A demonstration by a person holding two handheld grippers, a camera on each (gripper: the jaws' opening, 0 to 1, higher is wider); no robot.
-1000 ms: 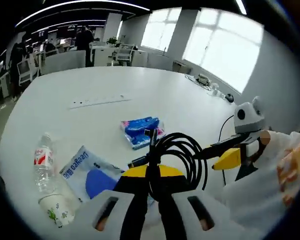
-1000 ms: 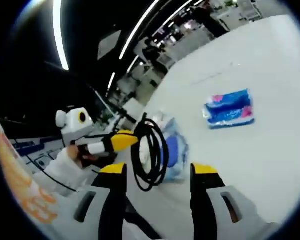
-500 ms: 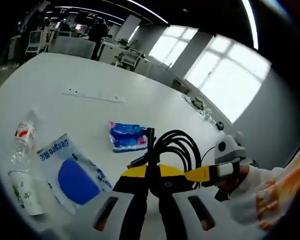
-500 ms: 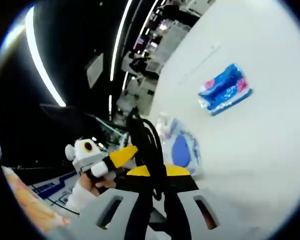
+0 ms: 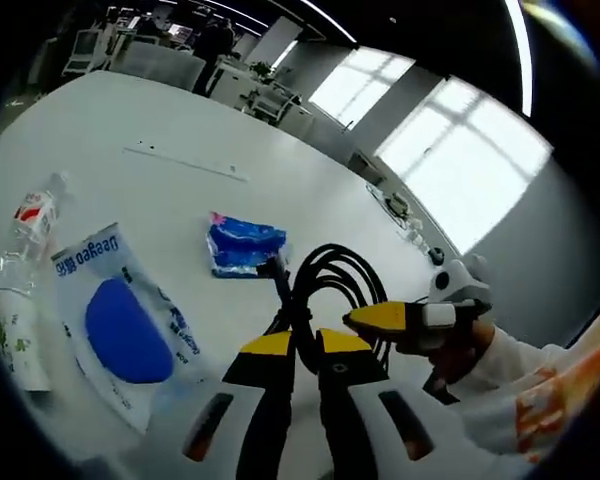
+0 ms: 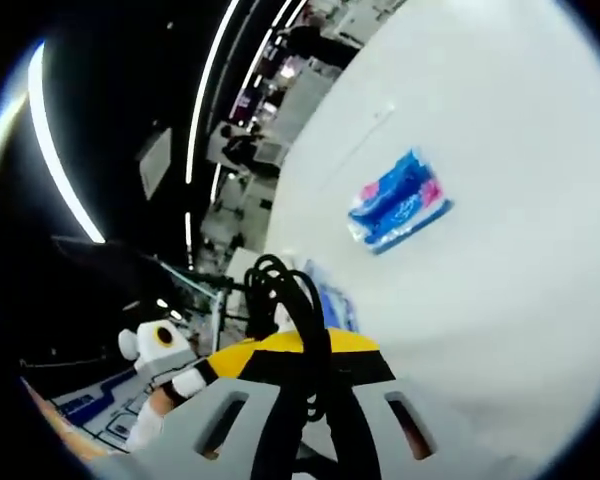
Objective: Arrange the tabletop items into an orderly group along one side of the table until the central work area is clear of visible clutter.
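Surface: large white tabletop (image 5: pixel 310 190), frame centre | Room: open office, bright windows (image 5: pixel 450 150) upper right | Both grippers (image 5: pixel 302 345) (image 6: pixel 302 345) clamped on coiled black cable (image 5: pixel 330 285).

Tissue pack (image 5: pixel 242 246) mid-table (image 5: pixel 310 190); mask packet (image 5: pixel 120 325) beside it; bottle (image 5: pixel 25 225) beyond packet.

Right hand-held gripper (image 6: pixel 302 372) clamps black cable coil (image 6: pixel 285 300).

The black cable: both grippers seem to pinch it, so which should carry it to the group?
Left, probably: its fingers clamp the black cable, with the mask pack and bottle nearby.
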